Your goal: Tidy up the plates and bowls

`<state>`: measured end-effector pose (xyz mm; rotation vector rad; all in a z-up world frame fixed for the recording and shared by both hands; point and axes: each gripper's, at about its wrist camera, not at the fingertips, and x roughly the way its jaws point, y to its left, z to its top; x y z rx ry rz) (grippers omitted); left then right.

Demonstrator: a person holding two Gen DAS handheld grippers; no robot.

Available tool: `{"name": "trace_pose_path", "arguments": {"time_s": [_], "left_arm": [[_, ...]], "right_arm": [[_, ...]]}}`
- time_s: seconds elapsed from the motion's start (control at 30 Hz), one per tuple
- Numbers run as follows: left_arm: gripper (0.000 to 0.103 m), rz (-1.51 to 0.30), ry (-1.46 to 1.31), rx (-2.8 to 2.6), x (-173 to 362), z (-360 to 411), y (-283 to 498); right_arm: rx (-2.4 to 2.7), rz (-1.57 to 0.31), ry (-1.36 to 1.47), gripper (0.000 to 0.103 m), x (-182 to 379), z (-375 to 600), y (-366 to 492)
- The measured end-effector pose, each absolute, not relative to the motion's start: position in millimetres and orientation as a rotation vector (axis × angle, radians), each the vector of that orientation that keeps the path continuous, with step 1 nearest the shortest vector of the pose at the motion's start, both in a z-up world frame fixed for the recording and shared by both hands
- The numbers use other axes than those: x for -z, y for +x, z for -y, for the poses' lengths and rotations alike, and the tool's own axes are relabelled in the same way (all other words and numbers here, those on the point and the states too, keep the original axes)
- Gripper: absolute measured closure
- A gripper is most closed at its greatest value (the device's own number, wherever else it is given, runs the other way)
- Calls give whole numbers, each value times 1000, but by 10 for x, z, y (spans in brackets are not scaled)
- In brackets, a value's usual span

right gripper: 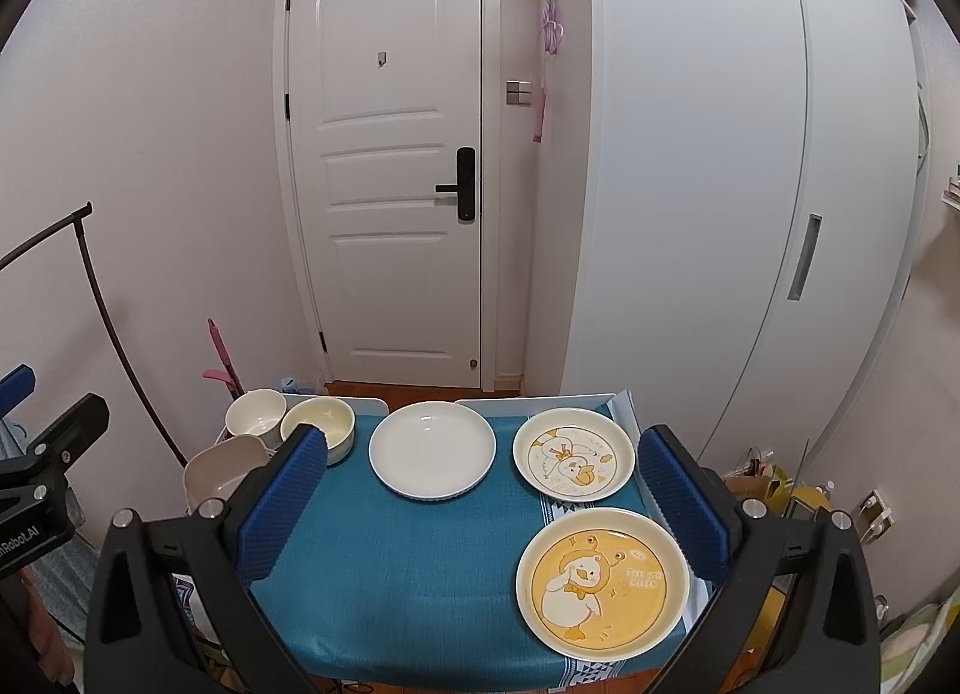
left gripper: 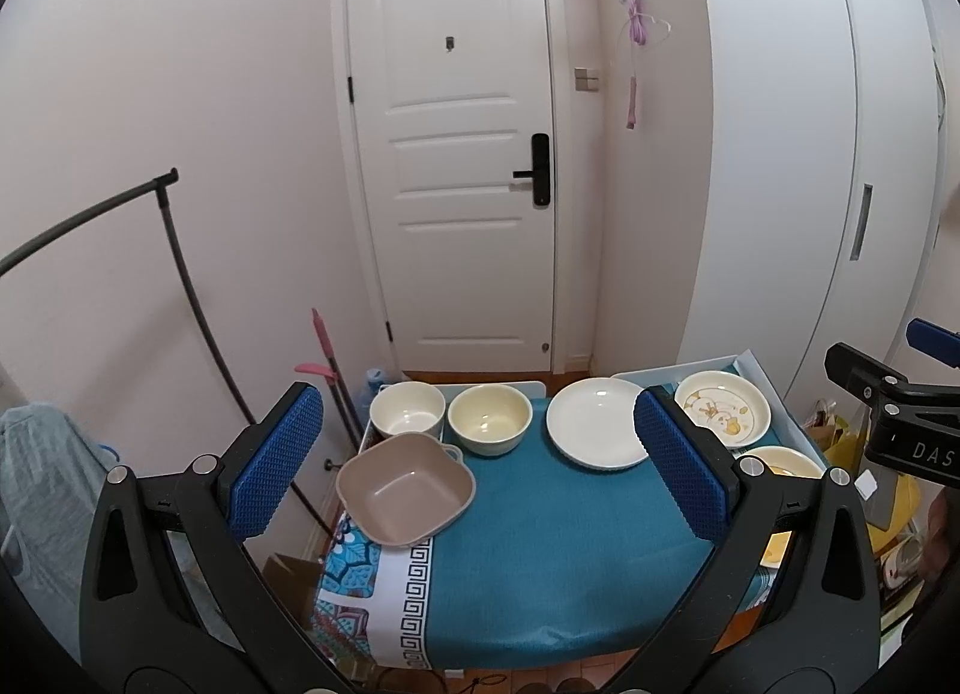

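A small table under a teal cloth [left gripper: 540, 544] [right gripper: 390, 562] holds the dishes. At its left are a white bowl [left gripper: 407, 408] [right gripper: 255, 415], a pale yellow bowl [left gripper: 489, 419] [right gripper: 319, 424] and a pinkish square bowl [left gripper: 405, 491] [right gripper: 219, 466]. A plain white plate [left gripper: 597, 421] [right gripper: 432, 449] lies mid-back. A white duck plate [left gripper: 722, 407] [right gripper: 573, 454] and a yellow duck plate [right gripper: 602, 583] [left gripper: 780, 463] lie at the right. My left gripper [left gripper: 480, 466] and right gripper [right gripper: 483, 505] hover open above the near side, holding nothing.
A white tray [right gripper: 540, 401] edges the table's back right. A white door [left gripper: 456, 154] stands behind, a white cupboard [right gripper: 720, 184] at right. A black clothes rail [left gripper: 180, 274] and a pink-handled mop [left gripper: 327, 358] stand at left. Bags and boxes clutter the floor at right.
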<state>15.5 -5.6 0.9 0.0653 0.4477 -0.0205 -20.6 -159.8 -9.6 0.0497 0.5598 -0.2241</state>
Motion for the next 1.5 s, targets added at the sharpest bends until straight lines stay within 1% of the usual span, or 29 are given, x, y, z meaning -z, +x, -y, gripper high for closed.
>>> {"name": "trace_pose_path", "arguments": {"time_s": [1.5], "left_arm": [[0, -453, 54, 22, 10, -7, 265]], "right_arm": [[221, -573, 54, 0, 90, 1599, -121]]}}
